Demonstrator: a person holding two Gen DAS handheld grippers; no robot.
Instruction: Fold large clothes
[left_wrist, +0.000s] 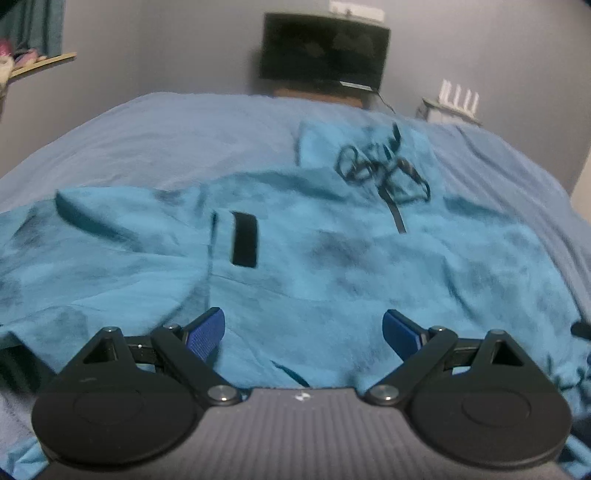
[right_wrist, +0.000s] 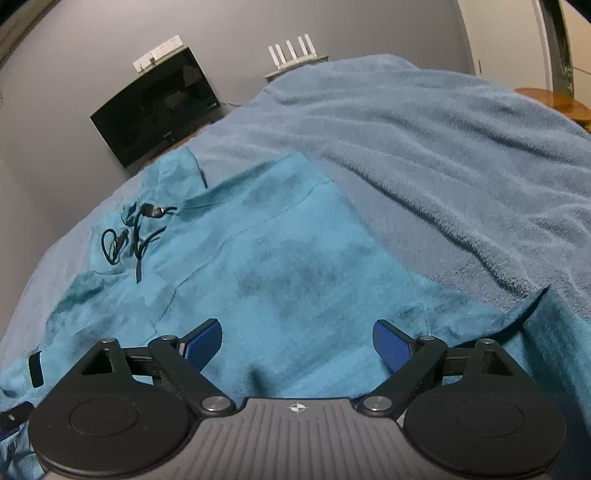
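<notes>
so the hoodie (left_wrist: 332, 266) is spread out flat-ish on the bed (left_wrist: 155, 133), teal with dark blotches, and it lies straight ahead of both claws, running away from them; the near edge is right under the fingers and the hood end with the tangled black drawstring (left_wrist: 384, 170) sits at the far end, toward the TV (left_wrist: 325, 48) on the wall; so its long axis goes near-to-far, not across. left claw (left_wrist: 303, 332) is wide open, blue pads well apart, nothing between them, hovering just over the near part of the body, with a black patch (left_wrist: 243, 240) ahead and a bit to its left and a rumpled sleeve (left_wrist: 92, 221) off to that side; right claw (right_wrist: 297, 341) is also fully open and empty, sitting over the near edge on the other side, where the cloth meets the bare blanket (right_wrist: 461, 155); from its view the drawstring (right_wrist: 135, 232) is far off to the left, so the left claw is the closer one to the middle of the garment and the right one is closer to the side edge. both are tipped forward and down, roughly level with each other; I'd guess the next thing is each pinching an edge on its own side, but nothing's gripped yet; whether the pads touch the cloth, can't tell, it's blurry.
</notes>
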